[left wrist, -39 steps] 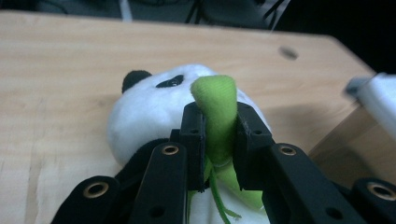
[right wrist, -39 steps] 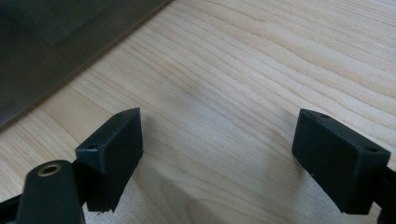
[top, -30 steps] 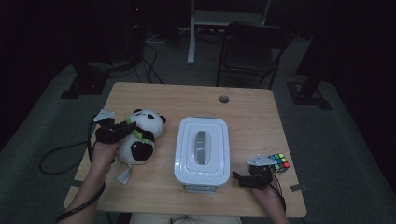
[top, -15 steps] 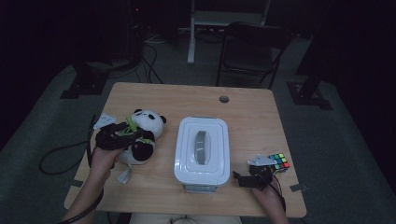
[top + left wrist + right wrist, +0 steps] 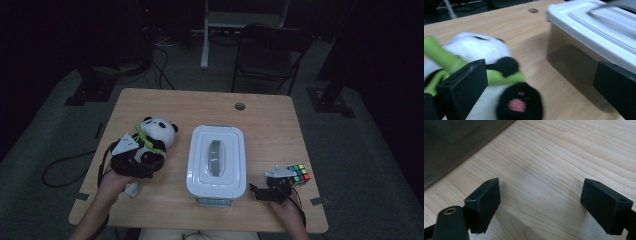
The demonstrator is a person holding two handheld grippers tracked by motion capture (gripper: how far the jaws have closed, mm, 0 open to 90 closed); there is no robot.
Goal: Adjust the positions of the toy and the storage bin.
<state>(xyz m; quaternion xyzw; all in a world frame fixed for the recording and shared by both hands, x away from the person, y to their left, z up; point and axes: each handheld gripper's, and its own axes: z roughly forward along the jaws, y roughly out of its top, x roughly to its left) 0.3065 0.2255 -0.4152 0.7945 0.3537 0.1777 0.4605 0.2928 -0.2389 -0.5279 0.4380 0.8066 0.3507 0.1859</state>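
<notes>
A panda plush (image 5: pixel 156 131) with a green scarf lies on the left half of the wooden table (image 5: pixel 270 125). My left gripper (image 5: pixel 150 162) hovers over its lower body, open. In the left gripper view the wide-apart jaws straddle the panda (image 5: pixel 486 52) and its black foot (image 5: pixel 520 103), not pressing on it. A white lidded box (image 5: pixel 216 160) with a grey handle stands at the middle, and its side (image 5: pixel 579 65) is close on the right. My right gripper (image 5: pixel 256 192) rests open near the front right edge, over bare wood (image 5: pixel 541 192). A colour cube (image 5: pixel 299 173) sits just behind it.
A round cable hole (image 5: pixel 240 106) is in the table's far edge. A dark chair (image 5: pixel 270 50) and stand legs are beyond the table, and cables (image 5: pixel 65 165) trail on the floor at the left. The box's dark wall (image 5: pixel 454 142) is near the right gripper.
My left gripper has moved toward the person and to the right, from the panda's left side to over its lower body. The right gripper has stayed put.
</notes>
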